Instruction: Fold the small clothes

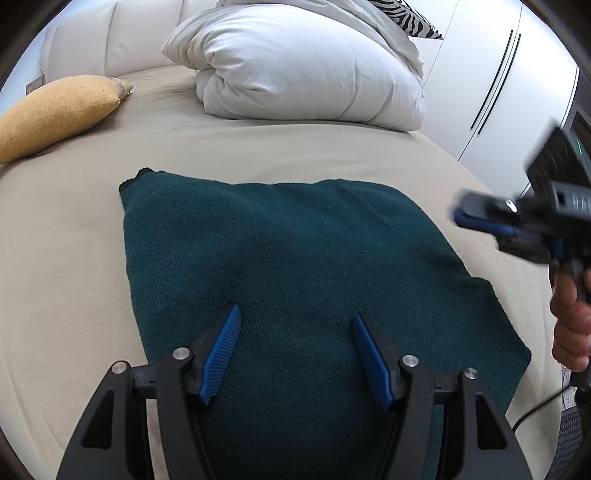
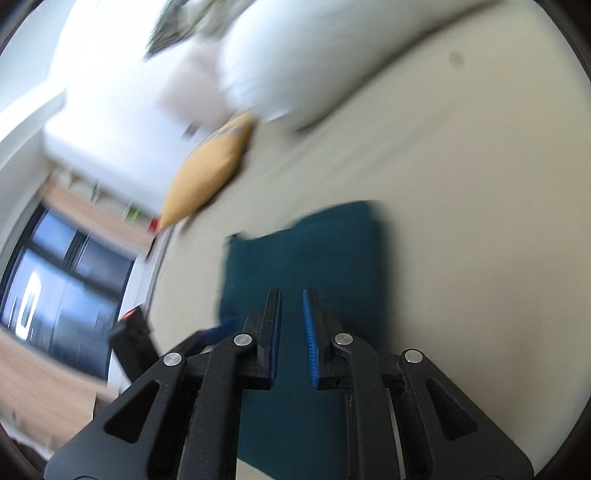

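A dark green knitted garment (image 1: 295, 251) lies folded into a flat, roughly square shape on the beige bed sheet (image 1: 74, 258). My left gripper (image 1: 296, 311) hovers over its near part, open wide, with nothing between the blue pads. My right gripper (image 1: 465, 214) appears blurred at the right, off the garment's right edge and above the bed, held by a hand (image 1: 572, 332). In the right wrist view the right gripper (image 2: 291, 291) has a narrow gap between its pads and holds nothing; the garment (image 2: 325, 251) lies below it.
A bundled white duvet (image 1: 295, 74) lies at the back of the bed, with a zebra-print pillow (image 1: 413, 18) behind it. A yellow cushion (image 1: 55, 110) rests at the back left. White wardrobe doors (image 1: 498, 92) stand past the bed's right edge. A dark window (image 2: 55, 295) shows far left.
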Motion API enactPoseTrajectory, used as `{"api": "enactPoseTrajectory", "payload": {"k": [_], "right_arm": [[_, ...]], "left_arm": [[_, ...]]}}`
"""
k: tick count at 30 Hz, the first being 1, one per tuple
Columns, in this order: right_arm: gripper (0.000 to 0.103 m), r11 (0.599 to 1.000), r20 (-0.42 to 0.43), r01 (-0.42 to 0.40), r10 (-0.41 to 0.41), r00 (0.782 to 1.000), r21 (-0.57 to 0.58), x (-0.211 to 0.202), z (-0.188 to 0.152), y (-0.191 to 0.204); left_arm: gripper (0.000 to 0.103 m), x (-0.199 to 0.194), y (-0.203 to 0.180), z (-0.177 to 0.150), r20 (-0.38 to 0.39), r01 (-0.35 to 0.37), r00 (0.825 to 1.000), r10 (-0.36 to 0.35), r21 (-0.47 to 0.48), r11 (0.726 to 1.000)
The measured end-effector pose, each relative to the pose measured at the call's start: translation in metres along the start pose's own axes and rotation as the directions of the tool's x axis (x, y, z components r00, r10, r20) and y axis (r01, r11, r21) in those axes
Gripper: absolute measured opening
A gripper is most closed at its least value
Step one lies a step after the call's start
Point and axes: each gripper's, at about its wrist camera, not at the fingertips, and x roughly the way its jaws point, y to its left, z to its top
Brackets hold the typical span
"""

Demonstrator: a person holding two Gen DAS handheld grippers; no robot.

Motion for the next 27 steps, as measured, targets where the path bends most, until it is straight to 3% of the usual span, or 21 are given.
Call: {"api": "enactPoseTrajectory", "payload": {"k": [3,6,7,10,13,22,27], "right_arm": [[0.013,0.999,-0.132,-0.001,-0.003,0.991,-0.032,0.052,0.016,0.024],[0.01,0.996,-0.22,0.081,-0.07,0.973,0.04,0.104,0.025,0.01],[0.0,0.994,-0.219,0.087,-0.071,0.973,0.063,0.112,0.027,0.002],[0.0,0.991,-0.164,0.072,-0.053,0.985,0.113,0.115,0.037,-0.016],[0.0,0.994,-0.163,0.104,-0.097,0.982,0.036,0.12,0.044,-0.013],[0.0,0.98,-0.031,0.092,-0.088,0.996,0.178,0.103,0.07,-0.053],[0.007,0.943,0.092,0.219,-0.248,0.964,0.249,0.035,0.058,-0.06]], "left_arm": [[0.065,-0.001,0.0,0.0,-0.003,0.003,1.0,-0.003,-0.002,1.0],[0.065,-0.001,0.001,0.0,-0.007,0.008,1.0,-0.008,-0.003,1.0],[0.065,-0.001,0.002,0.0,-0.007,0.008,1.0,-0.008,-0.004,1.0],[0.065,0.001,0.002,0.002,-0.007,0.006,1.0,-0.006,0.0,1.0],[0.065,0.001,0.002,0.002,-0.005,0.003,1.0,-0.004,-0.003,1.0],[0.065,0.002,0.004,0.004,-0.004,0.012,1.0,-0.012,-0.003,1.0],[0.063,-0.01,0.012,0.007,-0.002,0.062,0.998,-0.062,-0.056,0.997]]}}
